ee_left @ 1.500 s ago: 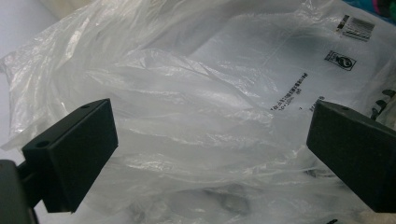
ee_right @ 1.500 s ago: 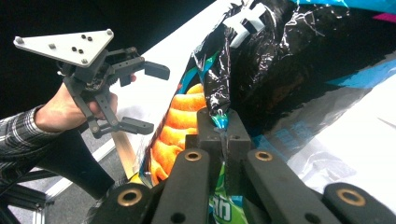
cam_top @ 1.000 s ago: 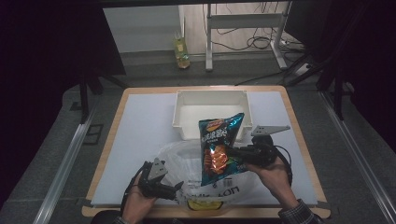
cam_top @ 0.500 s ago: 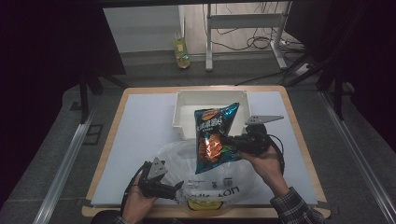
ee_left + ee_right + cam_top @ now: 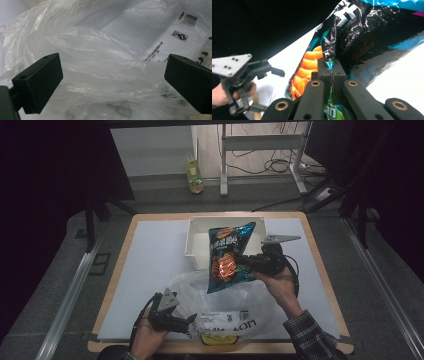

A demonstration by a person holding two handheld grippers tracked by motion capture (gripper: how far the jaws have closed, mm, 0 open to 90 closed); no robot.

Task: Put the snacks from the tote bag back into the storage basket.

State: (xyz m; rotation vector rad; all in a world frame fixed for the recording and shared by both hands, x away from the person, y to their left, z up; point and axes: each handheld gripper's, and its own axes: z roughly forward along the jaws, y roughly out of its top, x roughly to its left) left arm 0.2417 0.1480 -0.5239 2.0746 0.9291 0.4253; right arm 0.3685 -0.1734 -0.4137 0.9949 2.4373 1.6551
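One glossy crinkled chip bag (image 5: 227, 257)

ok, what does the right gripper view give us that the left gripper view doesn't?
Right gripper view alone: the right gripper, jaws shut on an edge of the chip bag, with orange chips printed on it; farther off, the left gripper with its grey plate, held in a hand.

Left gripper view alone: two black jaws standing wide apart over the crinkled clear plastic bag, with a barcode and printed marks on the plastic.

Shared: the white table surface at the edges.
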